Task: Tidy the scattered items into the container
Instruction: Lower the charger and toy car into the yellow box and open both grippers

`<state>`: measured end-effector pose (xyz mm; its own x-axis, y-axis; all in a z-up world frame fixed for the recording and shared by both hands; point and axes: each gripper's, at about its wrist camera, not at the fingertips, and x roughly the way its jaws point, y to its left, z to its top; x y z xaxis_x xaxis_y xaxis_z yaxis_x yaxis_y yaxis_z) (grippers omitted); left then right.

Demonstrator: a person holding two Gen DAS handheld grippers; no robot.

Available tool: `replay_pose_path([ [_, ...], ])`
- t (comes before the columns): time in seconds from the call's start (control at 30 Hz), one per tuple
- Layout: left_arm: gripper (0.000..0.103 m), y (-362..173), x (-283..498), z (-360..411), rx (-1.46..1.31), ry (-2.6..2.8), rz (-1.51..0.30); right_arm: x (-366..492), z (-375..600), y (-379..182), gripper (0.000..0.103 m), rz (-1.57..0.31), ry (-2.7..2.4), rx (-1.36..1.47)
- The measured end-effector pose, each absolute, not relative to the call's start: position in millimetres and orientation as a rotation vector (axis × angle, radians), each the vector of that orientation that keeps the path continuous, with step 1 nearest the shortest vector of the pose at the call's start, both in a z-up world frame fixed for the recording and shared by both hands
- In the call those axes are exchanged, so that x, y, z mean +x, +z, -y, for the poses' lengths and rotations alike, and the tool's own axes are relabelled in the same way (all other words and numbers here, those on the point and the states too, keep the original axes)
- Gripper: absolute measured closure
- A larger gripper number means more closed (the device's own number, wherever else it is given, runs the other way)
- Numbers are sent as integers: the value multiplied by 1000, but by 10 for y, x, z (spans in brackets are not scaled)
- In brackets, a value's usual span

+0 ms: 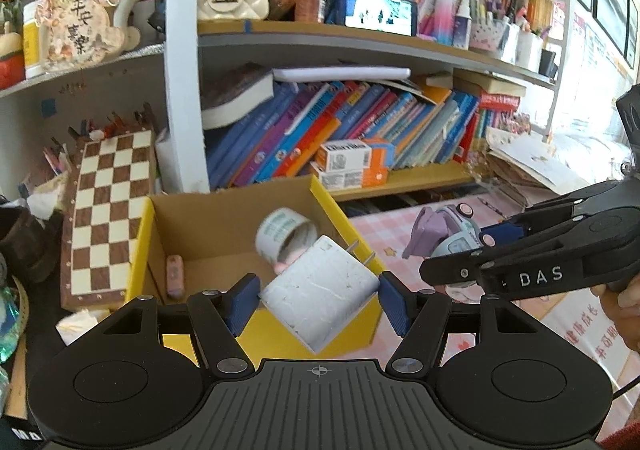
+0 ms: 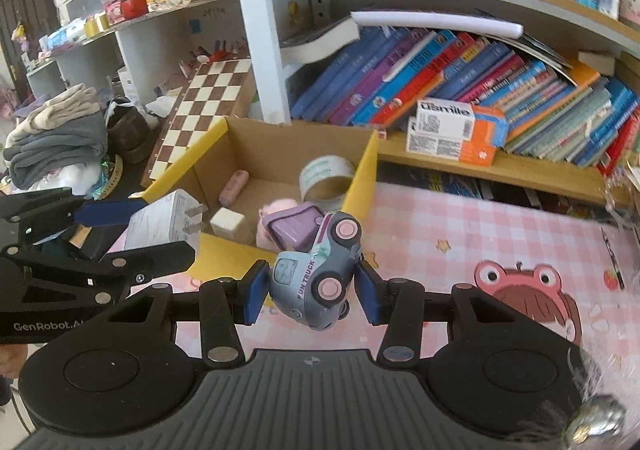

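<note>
Scattered items are already in hand: nearest, the left gripper (image 1: 318, 300) clamps a white plug adapter (image 1: 320, 300) sideways, prongs pointing ahead, held above the near wall of the yellow cardboard box (image 1: 276, 334), presumably for dropping in. Just right, the right gripper (image 2: 310, 290) pinches a toy truck (image 2: 316, 278). Farther in, a tape roll (image 2: 326, 179) already lies inside.

We see the cardboard box (image 2: 362, 165) open at the top, in the middle of the frame. Its floor is partly taken by a tape roll (image 2: 326, 179), a pink eraser (image 2: 234, 187), a white block (image 2: 228, 221) and a plush (image 2: 276, 211). The chessboard (image 2: 200, 105) leans close at its upper left, and the bookshelf (image 2: 480, 169) crowds behind.
</note>
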<state>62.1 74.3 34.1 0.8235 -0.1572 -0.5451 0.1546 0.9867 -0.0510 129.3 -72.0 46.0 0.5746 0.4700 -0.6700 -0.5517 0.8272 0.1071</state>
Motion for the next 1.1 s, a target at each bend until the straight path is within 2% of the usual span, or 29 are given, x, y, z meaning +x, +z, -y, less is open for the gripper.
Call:
replay_pose_path([
  [0.7,39,174,1303,-1279,-23,-73,-604,1923,13,450,59,-734,698,-226],
  [1.1,39,17,1866,-1538,2,-37,-647,2415,-418,249,59,-746,740,-315],
])
